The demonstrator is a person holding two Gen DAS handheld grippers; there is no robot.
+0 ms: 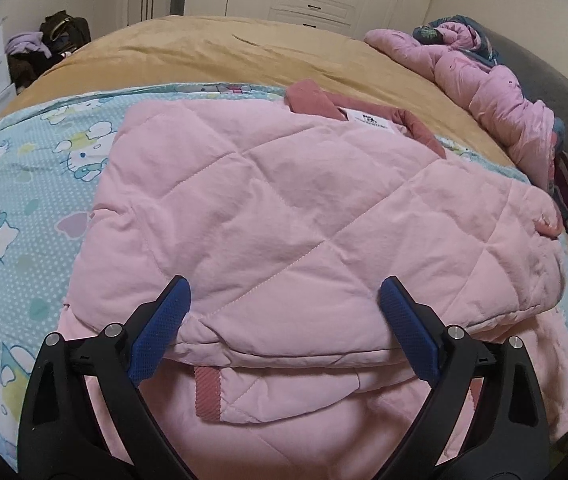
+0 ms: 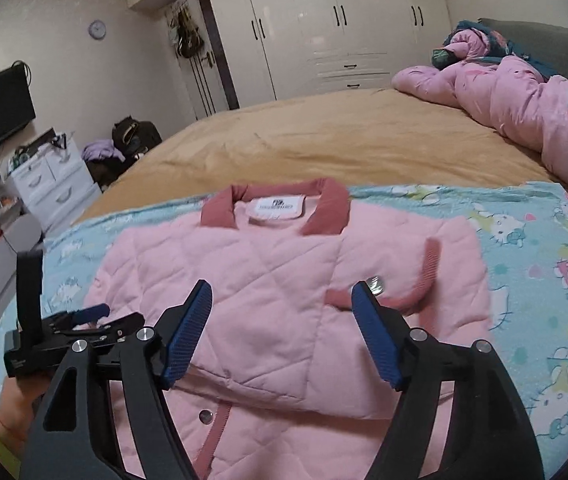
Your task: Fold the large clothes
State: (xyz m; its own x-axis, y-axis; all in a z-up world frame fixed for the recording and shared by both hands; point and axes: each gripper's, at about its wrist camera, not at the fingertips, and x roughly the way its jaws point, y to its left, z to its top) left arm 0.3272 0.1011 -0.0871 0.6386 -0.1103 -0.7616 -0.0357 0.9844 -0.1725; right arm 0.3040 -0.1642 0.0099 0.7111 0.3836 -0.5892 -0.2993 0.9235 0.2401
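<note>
- Pink quilted jacket [image 1: 284, 208]: near hem cut off by bottom edge in both wrist views; lower part hidden behind gripper frames.
- Folded-in sleeve covers most of jacket front; dark-pink cuff [image 2: 430, 264] blurred in right view.
- Neck label [image 2: 278, 204]: print too small/blurred to read.
- Cartoon-print sheet [image 1: 24, 184]: middle hidden under jacket, near edge cut off.
- Left gripper [image 2: 88, 314] in right view: seen side-on, partly behind right gripper's finger [image 2: 188, 332]; jaw gap can't tell from there.
- Hand [image 2: 16, 408] holding it: mostly cut off at lower-left edge.
- Pile of pink bedding [image 2: 516, 92]: far side hidden, items w/in it not separable.
- Clutter by white drawers [image 2: 52, 184]: too small to tell.
</note>
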